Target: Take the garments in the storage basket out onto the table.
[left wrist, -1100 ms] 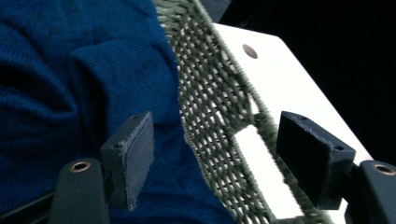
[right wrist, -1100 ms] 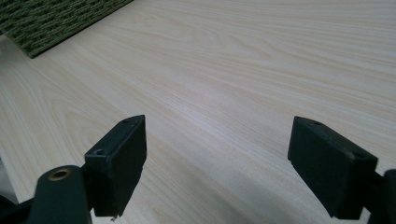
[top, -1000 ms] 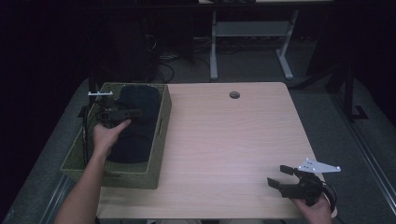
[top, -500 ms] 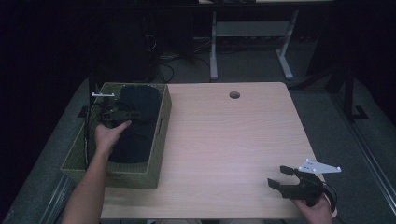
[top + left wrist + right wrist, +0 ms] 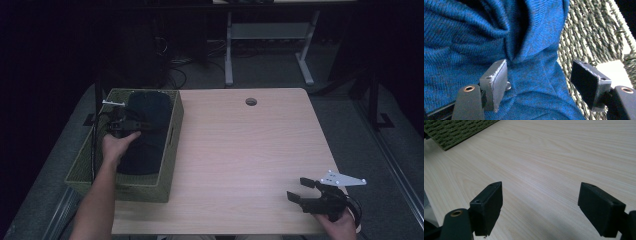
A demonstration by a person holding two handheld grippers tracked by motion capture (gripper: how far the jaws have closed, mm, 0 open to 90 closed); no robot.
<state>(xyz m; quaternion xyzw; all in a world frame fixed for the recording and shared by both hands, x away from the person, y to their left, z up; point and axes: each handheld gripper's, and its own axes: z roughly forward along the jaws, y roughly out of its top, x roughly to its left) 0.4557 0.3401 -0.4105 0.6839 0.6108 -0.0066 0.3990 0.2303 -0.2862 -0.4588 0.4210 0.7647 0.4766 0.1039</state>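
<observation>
Inside the green woven basket (image 5: 170,145) at the table's (image 5: 250,165) left edge: blue knit garment (image 5: 474,37), with left gripper (image 5: 539,80) spread wide over a fold, one jaw beside the basket wall. Well right of the basket, near the table's front corner: right gripper (image 5: 305,192), jaws parted, empty.

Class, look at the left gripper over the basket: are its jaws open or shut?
Open. The left gripper shows a wide gap between its jaws, with the blue knitted garment lying in the woven basket beneath them, not clamped.
</observation>
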